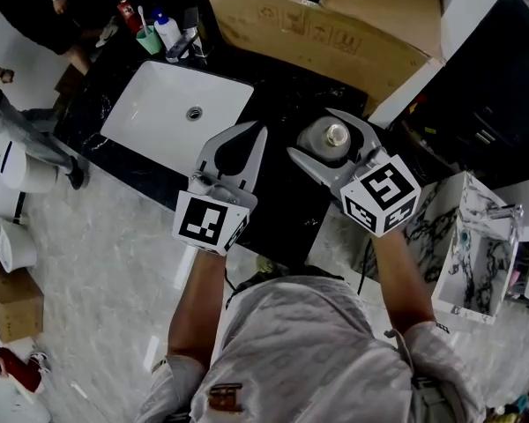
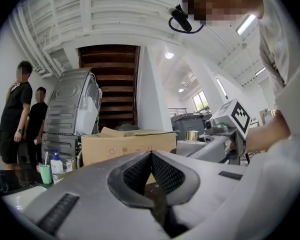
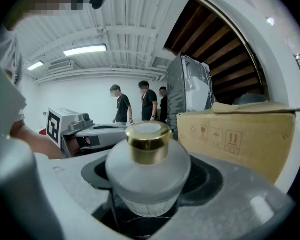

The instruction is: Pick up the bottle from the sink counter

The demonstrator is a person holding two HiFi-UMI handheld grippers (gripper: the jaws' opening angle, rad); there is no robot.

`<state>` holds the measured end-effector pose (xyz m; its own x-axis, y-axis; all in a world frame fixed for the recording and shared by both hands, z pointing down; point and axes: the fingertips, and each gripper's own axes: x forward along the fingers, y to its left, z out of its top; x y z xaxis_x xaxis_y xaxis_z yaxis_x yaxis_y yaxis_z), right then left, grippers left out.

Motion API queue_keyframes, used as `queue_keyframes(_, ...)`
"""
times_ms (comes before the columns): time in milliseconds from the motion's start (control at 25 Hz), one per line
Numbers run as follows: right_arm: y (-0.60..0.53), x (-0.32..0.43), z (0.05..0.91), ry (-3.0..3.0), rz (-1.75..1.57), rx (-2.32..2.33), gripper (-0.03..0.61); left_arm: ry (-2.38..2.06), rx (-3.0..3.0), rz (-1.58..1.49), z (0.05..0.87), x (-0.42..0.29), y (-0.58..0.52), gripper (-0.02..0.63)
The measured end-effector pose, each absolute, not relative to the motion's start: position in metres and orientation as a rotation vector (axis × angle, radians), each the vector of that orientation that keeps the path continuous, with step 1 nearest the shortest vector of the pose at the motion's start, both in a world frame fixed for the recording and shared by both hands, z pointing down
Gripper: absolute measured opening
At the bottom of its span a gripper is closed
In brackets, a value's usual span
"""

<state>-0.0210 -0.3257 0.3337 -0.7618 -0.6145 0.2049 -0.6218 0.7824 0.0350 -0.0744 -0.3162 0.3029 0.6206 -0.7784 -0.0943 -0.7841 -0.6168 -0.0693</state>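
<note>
- The bottle (image 3: 149,179) was frosted and round-bellied with a gold cap (image 3: 148,143). It stood upright between the jaws of the right gripper (image 1: 313,135), over the black sink counter (image 1: 286,205) and just right of the white basin (image 1: 154,104).
- The right jaws were spread to about the bottle's own width, with the dark pads against either flank of the belly, so they were pinching it at its widest part.
- Judging by that, the grasp looked made and the lift was the step in hand. Whether the base had cleared the counter, no view could settle.
- The next move called for a straight rise with a steady squeeze. That smooth, curved body looked liable to slide down through the pads if the grip eased or the bottle tipped.
- The left gripper (image 1: 257,135) had its jaws pressed together with nothing between them. It hovered beside the right one, above the counter near the basin's right edge.
- Farther out, a cardboard box (image 1: 317,33) stood behind the counter, and a pump bottle (image 1: 166,29) and a green cup (image 1: 148,40) stood at the basin's far corner.
</note>
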Motion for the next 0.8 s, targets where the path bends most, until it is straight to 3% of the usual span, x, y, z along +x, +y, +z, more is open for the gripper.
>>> queue_keyframes(800,-0.301,-0.028,0.332,-2.771,0.020,0.973,0.337,1.299,-2.738,0.084,0.300,-0.077,-0.301,0.000)
